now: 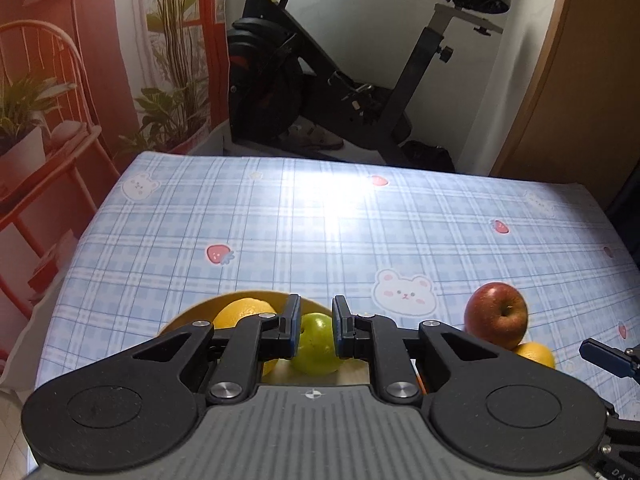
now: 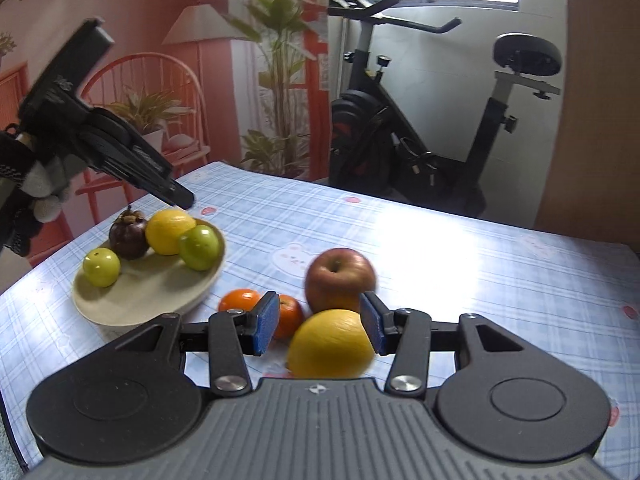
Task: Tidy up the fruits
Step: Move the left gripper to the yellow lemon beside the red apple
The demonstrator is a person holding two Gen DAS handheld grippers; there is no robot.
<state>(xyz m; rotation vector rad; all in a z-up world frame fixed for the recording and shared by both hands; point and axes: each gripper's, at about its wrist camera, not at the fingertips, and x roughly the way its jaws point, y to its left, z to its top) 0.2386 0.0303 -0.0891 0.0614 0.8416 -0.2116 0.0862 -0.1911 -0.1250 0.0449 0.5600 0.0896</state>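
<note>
A pale plate (image 2: pixel 148 300) on the checked tablecloth holds a dark mangosteen (image 2: pixel 129 236), a yellow lemon (image 2: pixel 170 231) and two green fruits (image 2: pixel 199 247). My left gripper (image 2: pixel 182 200) hovers over the plate's far side, shut and empty; in its own view (image 1: pixel 318 330) a green fruit (image 1: pixel 316 344) lies below it. Right of the plate sit a red apple (image 2: pixel 340 278), two small oranges (image 2: pixel 239 300) and a large yellow citrus (image 2: pixel 330 344). My right gripper (image 2: pixel 320 312) is open just short of that citrus, and its pads do not press on it.
An exercise bike (image 2: pixel 420 140) stands beyond the table's far edge. A printed backdrop with a chair and plants hangs at the left. A gloved hand (image 2: pixel 36 192) holds the left gripper. The far half of the tablecloth (image 1: pixel 320 220) is bare.
</note>
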